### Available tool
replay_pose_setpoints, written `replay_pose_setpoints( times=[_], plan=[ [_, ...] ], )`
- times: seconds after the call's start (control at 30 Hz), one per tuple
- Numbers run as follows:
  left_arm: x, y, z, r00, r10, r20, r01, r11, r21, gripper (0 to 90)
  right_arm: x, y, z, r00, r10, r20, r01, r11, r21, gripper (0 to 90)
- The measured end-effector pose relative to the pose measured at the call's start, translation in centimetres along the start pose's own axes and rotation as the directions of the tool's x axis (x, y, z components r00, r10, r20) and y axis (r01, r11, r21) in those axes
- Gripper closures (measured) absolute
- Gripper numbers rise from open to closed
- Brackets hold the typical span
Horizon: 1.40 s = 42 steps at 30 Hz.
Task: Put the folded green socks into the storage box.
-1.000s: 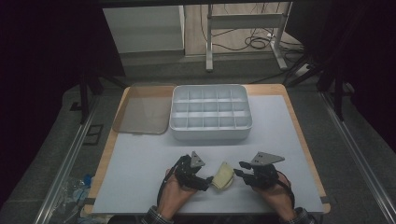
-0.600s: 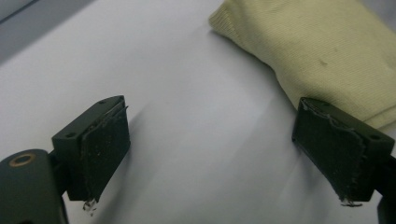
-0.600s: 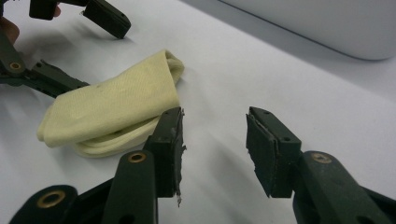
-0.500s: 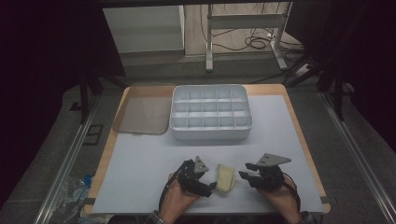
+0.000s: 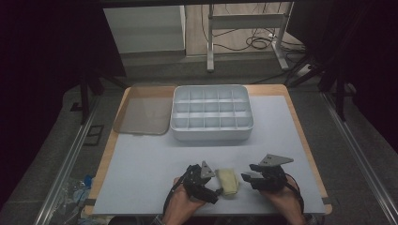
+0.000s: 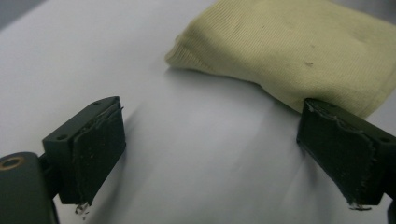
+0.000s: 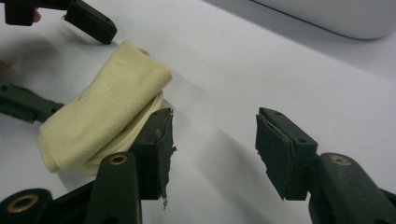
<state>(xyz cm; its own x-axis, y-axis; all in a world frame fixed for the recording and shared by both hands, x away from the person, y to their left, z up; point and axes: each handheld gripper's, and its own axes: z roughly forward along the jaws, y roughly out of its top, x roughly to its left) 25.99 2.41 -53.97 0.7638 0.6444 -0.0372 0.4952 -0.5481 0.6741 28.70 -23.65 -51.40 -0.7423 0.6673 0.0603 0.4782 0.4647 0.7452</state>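
Yellow knit cloth (image 5: 227,181), folded into a small soft bundle, lies on the white table (image 5: 155,159) near the person's edge, between the left gripper (image 5: 210,188) and the right gripper (image 5: 248,179). From the high view both grippers flank it closely, each with its jaws parted and nothing between them. Well beyond stands a white divided box (image 5: 211,114) with a flat brownish lid (image 5: 142,115) just beside it.

From the left gripper view the cloth (image 6: 299,51) sits ahead and to one side of the spread jaws, one pad resting just at its near edge while the other stands over bare table. The ribbed weave looks limp and light, likely to sag and unfold if lifted by a single layer.

From the right gripper view the cloth (image 7: 105,123) shows its stacked folds, with one jaw just against its end and the other apart over the table; the jaws are wide and hold nothing. The left gripper (image 7: 51,56) appears at the far side of the bundle. It should compress easily and will not slip much on the rough pads; the safest hold seems to be across the thick folded end, pinching all layers together.
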Motion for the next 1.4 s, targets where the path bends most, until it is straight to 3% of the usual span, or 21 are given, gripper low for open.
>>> replay_pose_setpoints(
  times=[0.23,0.37,0.5,0.67,0.8,0.97,1.17,1.23,1.4],
  plan=[
    [-1.1,0.4,0.6,0.9999,0.014,0.008,-0.014,0.9999,-0.006,3.3,-0.3,-0.2,-0.1,1.0,0.008,0.004,-0.008,1.0,-0.001,43.3],
    [-0.8,0.3,0.4,0.9996,0.022,0.018,-0.022,0.9998,-0.002,3.6,-0.5,-0.3,-0.1,0.9999,0.016,0.007,-0.016,1.0,-0.001,43.2],
    [0.5,0.1,-0.4,1.0,0.005,0.001,-0.005,0.9999,-0.009,3.6,-0.5,-0.3,-0.1,0.9996,0.027,0.001,-0.027,1.0,-0.004,43.2],
    [3.0,-0.7,-1.8,0.9976,-0.04,-0.057,0.039,0.9987,-0.033,4.1,-0.4,-0.1,-0.2,0.9992,0.036,-0.016,-0.036,0.999,-0.016,41.7],
    [5.0,-1.7,-2.8,0.9908,-0.077,-0.112,0.072,0.9964,-0.043,4.4,-0.1,0.3,-0.3,0.9986,0.04,-0.035,-0.041,0.999,-0.018,40.9],
    [7.0,-3.1,-3.7,0.9793,-0.12,-0.163,0.112,0.9922,-0.055,4.8,0.7,1.0,-0.1,0.9977,0.013,-0.066,-0.014,1.0,-0.005,41.4],
    [7.9,-4.4,-3.5,0.9739,-0.14,-0.179,0.133,0.9899,-0.048,5.1,1.8,1.8,0.9,0.9934,0.007,-0.114,-0.008,1.0,-0.005,41.4],
    [8.0,-4.6,-3.5,0.9712,-0.164,-0.173,0.155,0.9858,-0.064,5.6,2.2,2.0,1.4,0.992,0.011,-0.126,-0.01,1.0,0.005,41.5],
    [8.2,-4.6,-3.4,0.9718,-0.175,-0.159,0.168,0.9842,-0.057,5.0,2.7,2.2,2.9,0.9917,0.026,-0.126,-0.021,0.999,0.038,41.1]
  ],
)
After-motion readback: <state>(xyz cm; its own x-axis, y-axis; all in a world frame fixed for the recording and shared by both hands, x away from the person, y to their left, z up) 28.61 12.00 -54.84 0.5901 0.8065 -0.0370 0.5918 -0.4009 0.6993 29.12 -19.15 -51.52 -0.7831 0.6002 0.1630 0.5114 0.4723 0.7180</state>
